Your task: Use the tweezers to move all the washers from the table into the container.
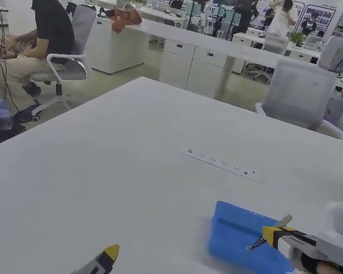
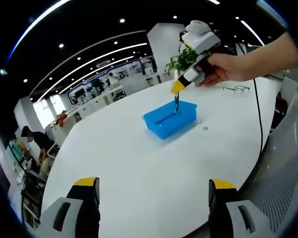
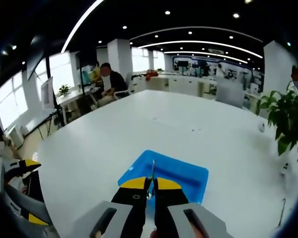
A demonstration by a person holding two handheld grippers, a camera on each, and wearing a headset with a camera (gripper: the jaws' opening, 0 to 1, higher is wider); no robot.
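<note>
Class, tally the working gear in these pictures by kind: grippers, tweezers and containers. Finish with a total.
Grippers: 2, the left gripper and the right gripper
Tweezers: 1, the tweezers
Containers: 1, the blue container
Total: 4

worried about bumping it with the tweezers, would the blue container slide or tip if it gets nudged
Likely slides rather than tips: the blue container looks low and wide, sitting flat on the smooth white table. It looks like thin plastic, so probably light; a nudge from the tweezers in the right claw could shift it.
</note>
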